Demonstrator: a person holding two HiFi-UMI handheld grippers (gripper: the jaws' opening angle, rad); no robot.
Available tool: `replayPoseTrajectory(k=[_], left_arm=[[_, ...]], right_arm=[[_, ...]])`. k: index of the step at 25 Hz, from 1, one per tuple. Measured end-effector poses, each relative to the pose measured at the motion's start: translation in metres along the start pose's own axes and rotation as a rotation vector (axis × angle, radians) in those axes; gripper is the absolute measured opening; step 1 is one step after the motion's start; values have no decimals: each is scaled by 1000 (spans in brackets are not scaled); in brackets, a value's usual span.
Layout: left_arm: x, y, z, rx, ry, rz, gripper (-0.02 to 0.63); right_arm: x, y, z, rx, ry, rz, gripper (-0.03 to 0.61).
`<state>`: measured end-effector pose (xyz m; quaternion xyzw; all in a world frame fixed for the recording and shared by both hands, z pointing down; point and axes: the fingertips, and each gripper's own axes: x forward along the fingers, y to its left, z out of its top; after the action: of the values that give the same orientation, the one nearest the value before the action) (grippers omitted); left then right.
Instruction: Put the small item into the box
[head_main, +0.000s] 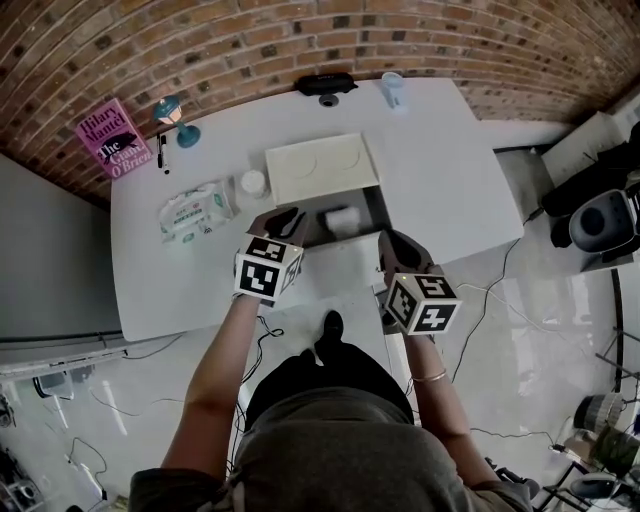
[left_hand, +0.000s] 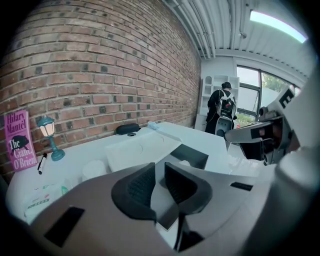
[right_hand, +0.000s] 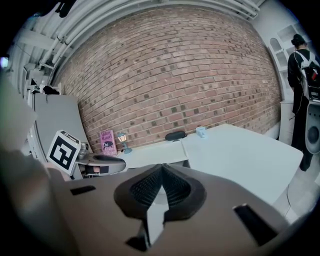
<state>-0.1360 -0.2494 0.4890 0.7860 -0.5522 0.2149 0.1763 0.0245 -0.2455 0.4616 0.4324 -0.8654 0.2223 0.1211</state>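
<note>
Head view: looks steeply down on white table (head_main: 440, 170) set against brick wall. Near middle, open box (head_main: 372, 208), pale lid (head_main: 322, 167) folded back toward wall. Inside dark hollow, small item (head_main: 341, 220), white, lying loose. By near-left side of box, left gripper (head_main: 283, 222); just beside near-right corner, right gripper (head_main: 398, 245); both clear of small item. Farther left on table: pack of wipes (head_main: 195, 210), round white jar (head_main: 253, 183), pink book (head_main: 113, 138), small teal lamp (head_main: 175, 120). Left gripper view: jaws of left gripper (left_hand: 160, 172) slightly parted, narrow gap between pads, nothing gripped, so released. Beyond that gap, same box (left_hand: 192, 155) with small item (left_hand: 185, 163) resting inside, lid (left_hand: 142, 150) behind it. Right gripper view: pads of right gripper (right_hand: 161, 172) pressed together at tips, clenched on nothing. Beyond them, far side of table, book (right_hand: 107, 141) and lamp (right_hand: 122, 140) standing by wall, marker cube (right_hand: 64, 151) of left gripper low at left.
</note>
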Motion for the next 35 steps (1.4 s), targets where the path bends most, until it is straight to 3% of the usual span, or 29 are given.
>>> replayPoseTrajectory(k=[14, 35], left_arm=[[-45, 25, -8, -133, -93, 115, 41], [-82, 46, -22, -307, -177, 194, 34]], right_arm=[[7, 23, 5, -36, 0, 47, 8], [3, 45, 11, -84, -35, 95, 3]])
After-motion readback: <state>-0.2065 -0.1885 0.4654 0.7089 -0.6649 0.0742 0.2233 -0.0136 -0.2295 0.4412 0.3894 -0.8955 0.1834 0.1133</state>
